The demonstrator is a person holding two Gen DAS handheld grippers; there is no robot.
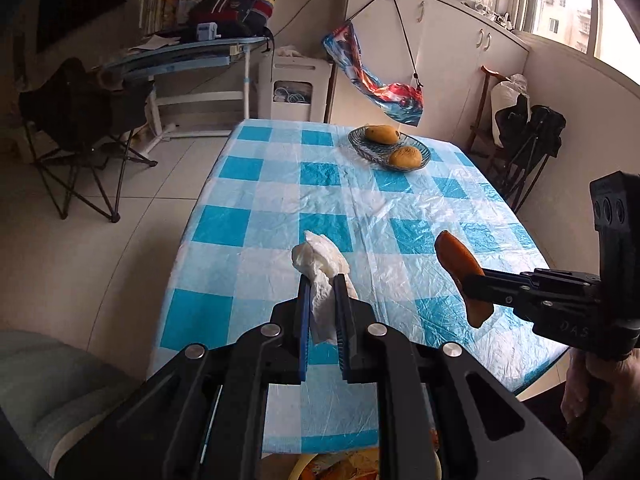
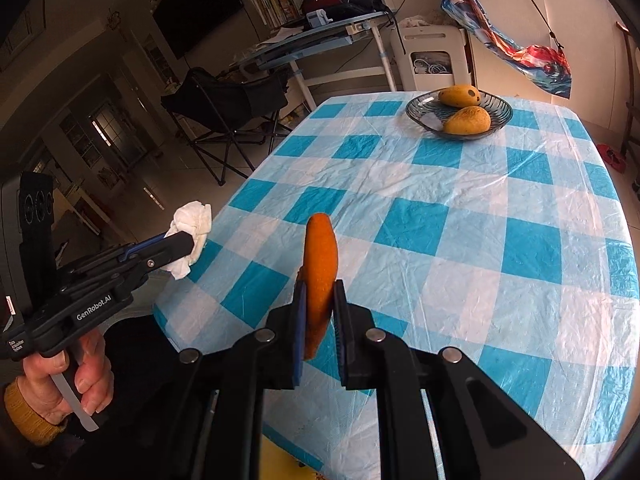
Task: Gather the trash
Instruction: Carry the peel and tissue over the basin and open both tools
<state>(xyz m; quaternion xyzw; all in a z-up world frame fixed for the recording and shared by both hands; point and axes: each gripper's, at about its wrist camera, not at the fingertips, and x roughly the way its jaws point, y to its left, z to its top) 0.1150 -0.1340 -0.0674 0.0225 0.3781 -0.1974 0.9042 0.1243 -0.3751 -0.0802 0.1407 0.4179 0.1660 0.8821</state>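
Observation:
My left gripper (image 1: 323,280) is shut on a crumpled white tissue (image 1: 320,260) and holds it above the near part of the blue-and-white checked table (image 1: 276,196). It also shows in the right wrist view (image 2: 182,242), with the tissue (image 2: 191,220) at the table's left edge. My right gripper (image 2: 320,286) is shut on an orange fruit peel (image 2: 320,256), held upright above the table. In the left wrist view the right gripper (image 1: 472,280) holds the peel (image 1: 458,260) at the right.
A glass dish (image 1: 390,148) with two mangoes (image 1: 383,134) stands at the table's far end, also in the right wrist view (image 2: 460,114). A black folding chair (image 1: 76,120) and a desk (image 1: 188,56) stand left beyond the table. Something yellow (image 1: 316,466) lies below the near edge.

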